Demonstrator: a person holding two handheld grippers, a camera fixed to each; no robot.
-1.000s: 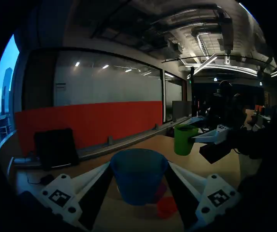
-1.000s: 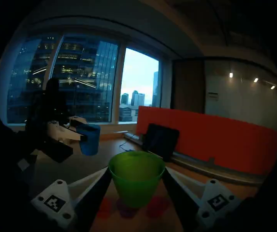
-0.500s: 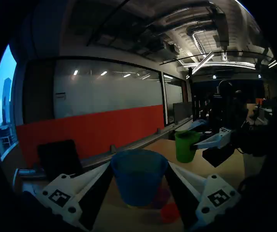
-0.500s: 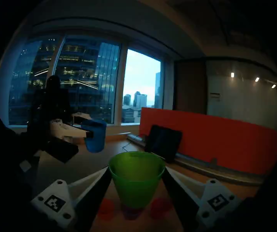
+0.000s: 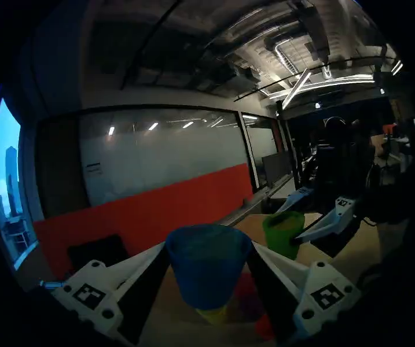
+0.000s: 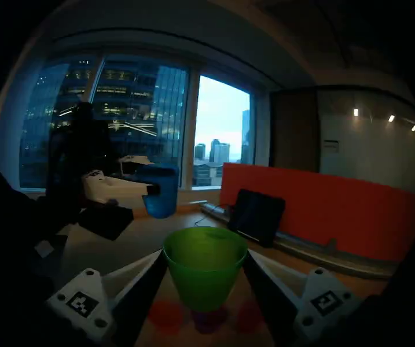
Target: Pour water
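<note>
Blue cup (image 6: 161, 192) has risen, moved nearer green cup (image 6: 205, 272), both over the desk (image 6: 120, 242). Coloured discs (image 6: 165, 315) below, dark screen (image 6: 257, 211) behind. My left gripper (image 5: 208, 254) jaws clamp blue cup; right gripper (image 6: 205, 254) jaws clamp green cup.

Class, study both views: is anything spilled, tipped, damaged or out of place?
Nothing stands out. The blue cup and the green cup each sit upright between jaws, and the table below looks dry, though the light is dim.
</note>
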